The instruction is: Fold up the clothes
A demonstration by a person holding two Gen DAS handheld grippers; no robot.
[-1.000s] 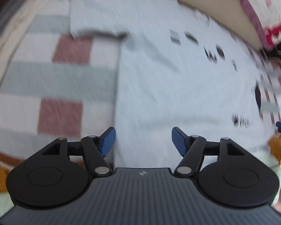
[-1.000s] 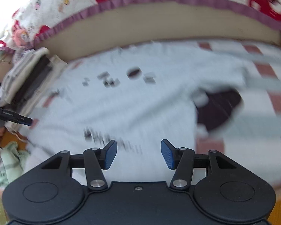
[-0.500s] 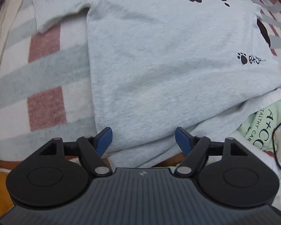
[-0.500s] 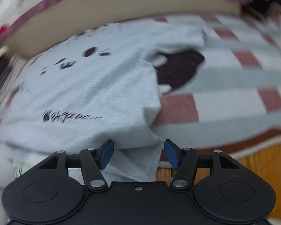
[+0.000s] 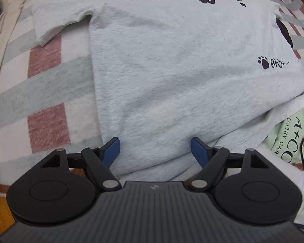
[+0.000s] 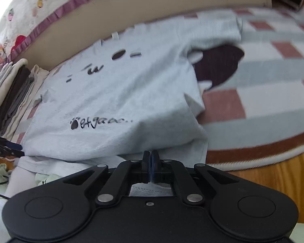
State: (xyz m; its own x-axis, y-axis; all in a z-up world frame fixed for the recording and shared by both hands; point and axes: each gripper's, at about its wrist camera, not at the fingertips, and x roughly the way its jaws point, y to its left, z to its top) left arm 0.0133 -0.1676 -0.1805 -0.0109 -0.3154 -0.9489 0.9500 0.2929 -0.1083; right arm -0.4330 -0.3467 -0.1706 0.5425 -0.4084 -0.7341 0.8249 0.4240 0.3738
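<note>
A grey T-shirt [image 5: 172,70] lies flat, print side up, on a checked rug [image 5: 46,85] of pink, grey and white squares. Its bottom hem hangs just over the near edge of the rug, above the wooden floor [image 6: 273,174].

The left gripper [image 5: 155,148] is spread wide, its blue fingertips [image 5: 111,149] straddling the hem near the shirt's left corner, with cloth between them but not pinched. The right gripper [image 6: 151,162] is closed on the hem near the shirt's right corner; the fabric bunches up into a fold just ahead of its pads.

To the left of the shirt, bare rug runs out to a stack of folded clothes [image 6: 12,93] at the rug's edge. To the right, open rug stretches well past the sleeve [image 6: 218,30], with a dark brown patch [image 6: 216,68] showing beside the shirt's side seam. Beyond the collar stands the beige side of a bed [image 6: 152,14] with a frilled cover. A pale green garment [image 5: 287,139] with lettering lies close by the hem.
</note>
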